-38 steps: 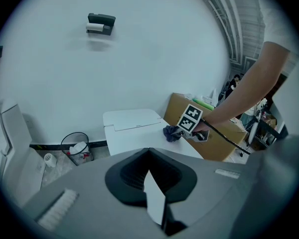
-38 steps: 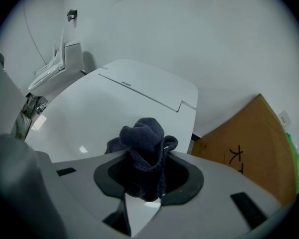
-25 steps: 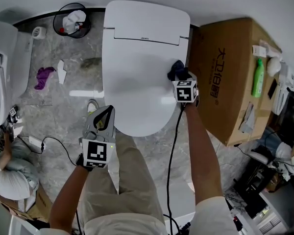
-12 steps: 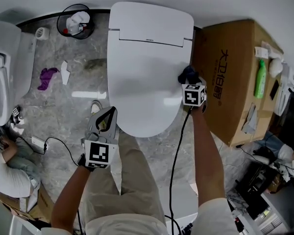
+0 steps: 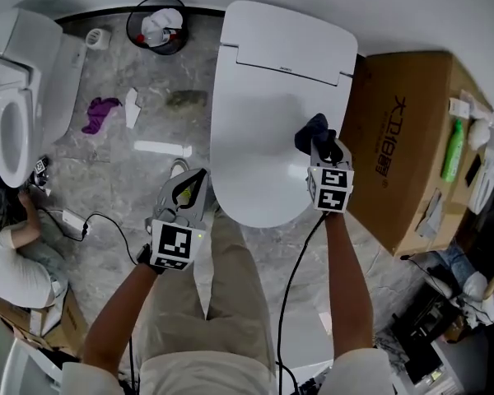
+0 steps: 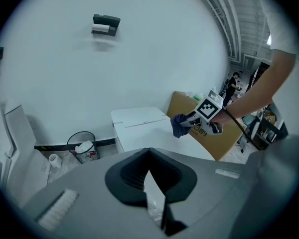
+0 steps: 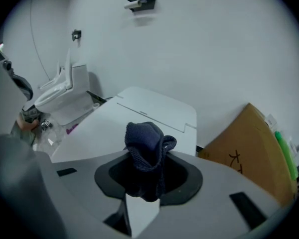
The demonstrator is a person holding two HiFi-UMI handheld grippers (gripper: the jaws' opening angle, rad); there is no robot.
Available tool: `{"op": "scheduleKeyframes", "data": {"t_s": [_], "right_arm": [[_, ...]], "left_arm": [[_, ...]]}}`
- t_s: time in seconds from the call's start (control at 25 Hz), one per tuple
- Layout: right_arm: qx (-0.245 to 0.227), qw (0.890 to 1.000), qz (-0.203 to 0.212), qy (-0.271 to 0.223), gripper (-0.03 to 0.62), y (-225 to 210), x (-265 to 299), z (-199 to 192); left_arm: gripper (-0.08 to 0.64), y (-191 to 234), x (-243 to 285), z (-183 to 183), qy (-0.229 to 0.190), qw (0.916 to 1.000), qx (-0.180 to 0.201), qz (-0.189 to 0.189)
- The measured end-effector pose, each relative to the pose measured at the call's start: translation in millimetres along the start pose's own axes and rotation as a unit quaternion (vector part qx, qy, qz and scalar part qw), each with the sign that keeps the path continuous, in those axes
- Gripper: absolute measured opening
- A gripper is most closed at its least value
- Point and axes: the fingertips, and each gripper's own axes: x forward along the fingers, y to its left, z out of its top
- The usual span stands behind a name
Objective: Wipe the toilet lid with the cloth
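Navy cloth [image 5: 311, 128] sits in the right gripper [image 5: 319, 142] at the toilet lid's [image 5: 263, 97] right edge, tight by the cardboard box [image 5: 403, 138]. The bare lid lies open leftward.

Left gripper view: the left gripper [image 6: 148, 156] hangs off the lid's front corner, jaws together and empty, likely keeping clear.

Right gripper view: the jaws are clamped on the bunched cloth.

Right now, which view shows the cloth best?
Right gripper view: the cloth is close, centred, bunched between the jaws. Head view shows a small dark wad over the lid; left gripper view, tiny and far.
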Motion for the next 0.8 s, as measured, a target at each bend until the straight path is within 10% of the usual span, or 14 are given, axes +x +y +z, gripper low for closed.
{"op": "scheduleKeyframes", "data": {"t_s": [0.8], "right_arm": [[-0.061, 0.977, 0.202, -0.005, 0.121, 250, 38, 56]], "left_arm": [[0.000, 43, -27, -19, 0.000, 0.9990, -0.037, 0.024]]}}
